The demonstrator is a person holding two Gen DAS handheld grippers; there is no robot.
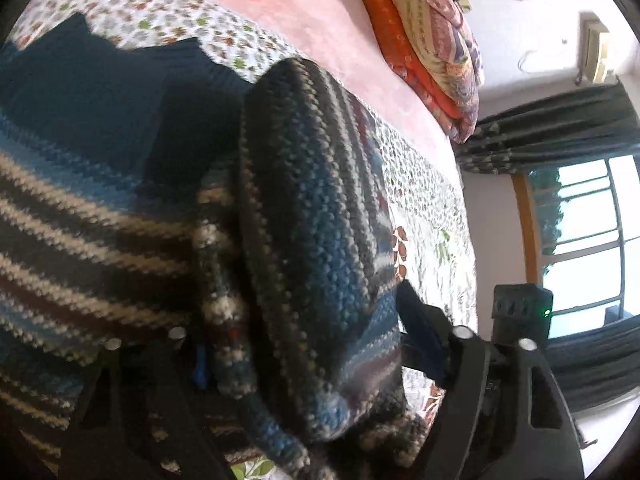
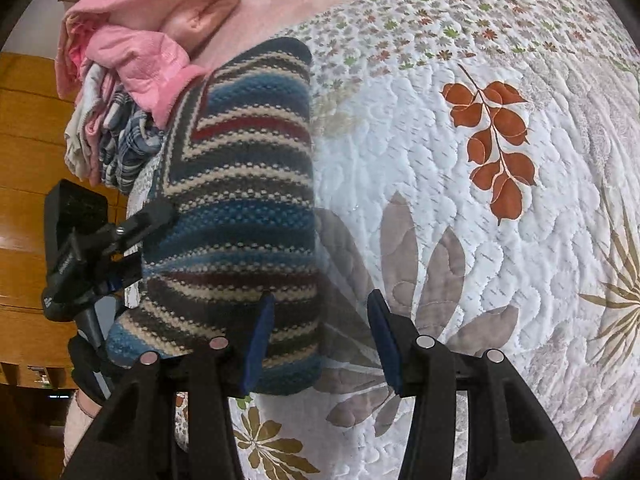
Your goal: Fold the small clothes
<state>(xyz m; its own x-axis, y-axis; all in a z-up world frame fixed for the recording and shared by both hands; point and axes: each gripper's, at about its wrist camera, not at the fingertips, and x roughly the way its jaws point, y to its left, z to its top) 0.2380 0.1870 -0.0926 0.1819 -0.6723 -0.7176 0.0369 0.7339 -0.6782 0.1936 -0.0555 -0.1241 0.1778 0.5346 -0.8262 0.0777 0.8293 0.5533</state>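
A striped knit sweater (image 2: 240, 216) is seen lying folded on the leaf-patterned quilt (image 2: 460, 152), beside a heap of pink clothes (image 2: 140, 48). The right gripper (image 2: 320, 344) is held wide open and empty at the sweater's near edge. Knit fabric is bunched between the left gripper (image 1: 304, 336) fingers; whether it is pinched cannot be told.

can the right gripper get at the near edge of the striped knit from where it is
Probably yes. The right gripper is open, its left finger already over the striped knit near the edge, with only bare quilt around. The left gripper works the far side, clear of that path.
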